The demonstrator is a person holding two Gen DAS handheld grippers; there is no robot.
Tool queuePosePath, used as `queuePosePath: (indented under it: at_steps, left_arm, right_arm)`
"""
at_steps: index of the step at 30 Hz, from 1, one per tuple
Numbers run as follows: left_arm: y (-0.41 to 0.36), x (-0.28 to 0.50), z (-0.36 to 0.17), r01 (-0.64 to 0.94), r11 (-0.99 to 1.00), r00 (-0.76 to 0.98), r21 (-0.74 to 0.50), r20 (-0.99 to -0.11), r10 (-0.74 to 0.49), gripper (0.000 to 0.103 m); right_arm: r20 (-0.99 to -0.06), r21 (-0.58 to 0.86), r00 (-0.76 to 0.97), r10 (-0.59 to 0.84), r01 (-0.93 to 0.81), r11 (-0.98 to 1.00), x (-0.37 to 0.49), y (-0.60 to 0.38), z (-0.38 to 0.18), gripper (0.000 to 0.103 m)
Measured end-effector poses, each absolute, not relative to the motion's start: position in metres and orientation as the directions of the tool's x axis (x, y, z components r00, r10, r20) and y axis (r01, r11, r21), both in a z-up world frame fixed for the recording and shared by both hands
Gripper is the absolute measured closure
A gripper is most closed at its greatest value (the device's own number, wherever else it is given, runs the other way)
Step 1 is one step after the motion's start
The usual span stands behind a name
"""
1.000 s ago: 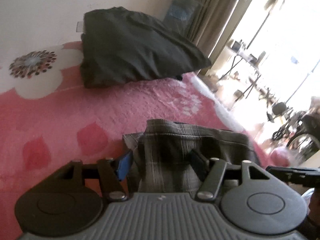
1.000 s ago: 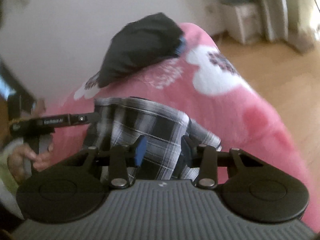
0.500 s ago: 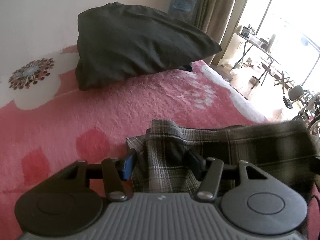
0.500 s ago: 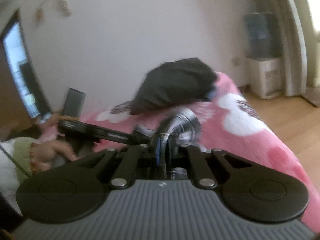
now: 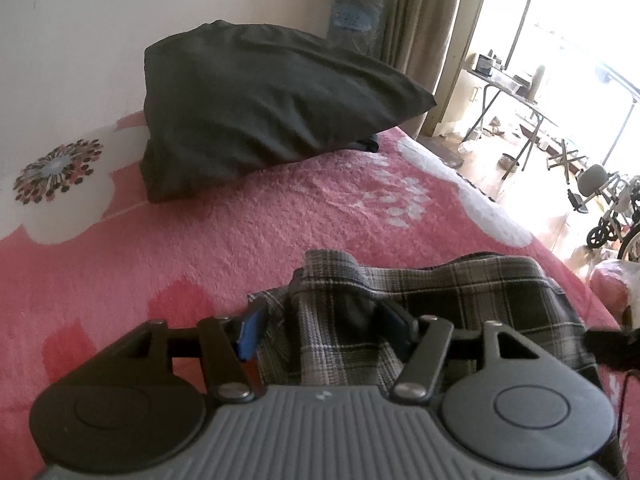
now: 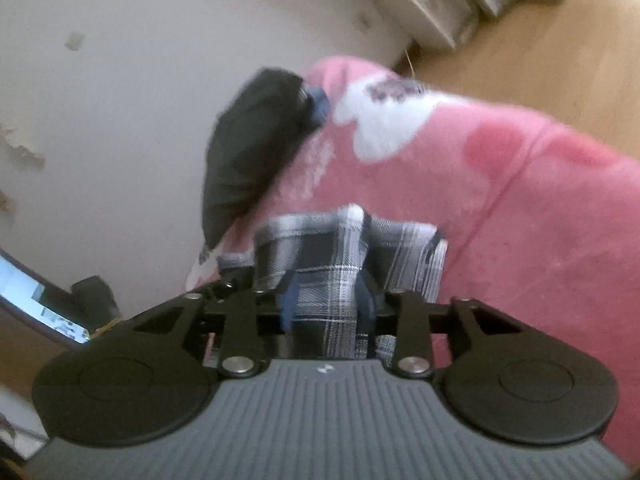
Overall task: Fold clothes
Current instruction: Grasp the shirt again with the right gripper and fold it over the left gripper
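Left gripper (image 5: 320, 326) jaws opening, spread wide, plaid shirt (image 5: 420, 300) bunched between fingers, pads not pressing it; shirt spreads ahead and rightward over pink blanket (image 5: 240, 232). Black pillow (image 5: 260, 112) well ahead. Right gripper (image 6: 326, 304) jaws opening, part spread, plaid fold between fingers, contact unclear in blur

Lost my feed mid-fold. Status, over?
Left gripper and right gripper both opening, plaid shirt between each pair of jaws. Shirt bunched on pink blanket. Black pillow beyond, clear.
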State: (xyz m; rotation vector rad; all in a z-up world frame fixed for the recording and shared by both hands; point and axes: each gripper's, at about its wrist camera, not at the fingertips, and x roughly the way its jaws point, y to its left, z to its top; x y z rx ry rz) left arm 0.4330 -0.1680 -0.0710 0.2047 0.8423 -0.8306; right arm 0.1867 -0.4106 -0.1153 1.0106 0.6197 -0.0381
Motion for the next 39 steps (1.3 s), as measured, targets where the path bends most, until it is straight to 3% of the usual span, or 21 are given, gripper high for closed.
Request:
queuePosePath:
  at_steps: [2,3,4,6,8,12,13,16,20,26,30,33,39]
  left_arm:
    - [-0.166,0.433,-0.071,0.715,0.678,0.381,-0.169,-0.719,-0.581,0.040]
    - [-0.165,0.433,-0.070,0.714,0.678,0.385,-0.174,-0.711,-0.588,0.040]
    - [-0.165,0.433,-0.069,0.715,0.678,0.392,-0.172,-0.704,-0.592,0.040]
    - [-0.168,0.432,-0.069,0.724,0.671,0.400,-0.161,-0.695,-0.598,0.040]
    - [-0.174,0.431,-0.071,0.734,0.664,0.404,-0.145,-0.692,-0.598,0.040]
    - [-0.184,0.427,-0.075,0.753,0.651,0.419,-0.100,-0.689,-0.591,0.037]
    - [-0.185,0.427,-0.074,0.757,0.647,0.424,-0.088,-0.687,-0.590,0.037]
    - [-0.186,0.428,-0.070,0.770,0.634,0.428,-0.068,-0.682,-0.593,0.036]
    - [-0.175,0.427,-0.047,0.749,0.661,0.473,-0.044,-0.664,-0.580,0.034]
    - [-0.129,0.411,0.022,0.711,0.703,0.571,-0.009,-0.576,-0.584,0.031]
    - [-0.104,0.383,0.055,0.751,0.659,0.518,-0.040,-0.583,-0.626,0.030]
    - [-0.091,0.355,0.055,0.772,0.633,0.473,-0.050,-0.621,-0.625,0.030]
    - [-0.070,0.308,-0.003,0.775,0.631,0.403,-0.028,-0.747,-0.528,0.036]
  right_arm:
    - [-0.480,0.830,0.824,0.302,0.314,0.462,0.192,-0.414,-0.128,0.068]
    - [-0.454,0.853,0.838,0.304,0.310,0.419,0.189,-0.415,-0.131,0.093]
    - [-0.427,0.875,0.851,0.304,0.305,0.376,0.186,-0.416,-0.133,0.098]
    - [-0.385,0.841,0.894,0.228,0.237,0.487,0.170,-0.404,-0.109,0.100]
    - [-0.369,0.768,0.916,0.159,0.204,0.608,0.159,-0.389,-0.089,0.100]
    - [-0.560,0.584,0.827,0.051,0.350,0.732,0.170,-0.377,-0.113,0.099]
    - [-0.567,0.595,0.822,0.050,0.366,0.716,0.167,-0.380,-0.116,0.100]
    - [-0.563,0.645,0.826,0.037,0.410,0.645,0.155,-0.396,-0.108,0.093]
    - [-0.565,0.594,0.825,-0.020,0.424,0.684,0.125,-0.414,-0.068,0.091]
    - [-0.500,0.428,0.864,-0.065,0.312,0.848,0.068,-0.409,0.005,0.091]
    - [-0.497,0.400,0.863,0.090,0.136,0.906,0.064,-0.397,0.024,0.091]
    - [-0.541,0.392,0.818,0.196,0.039,0.919,0.086,-0.365,0.007,0.091]
    - [-0.637,0.387,0.695,0.334,-0.085,0.918,0.124,-0.300,-0.042,0.091]
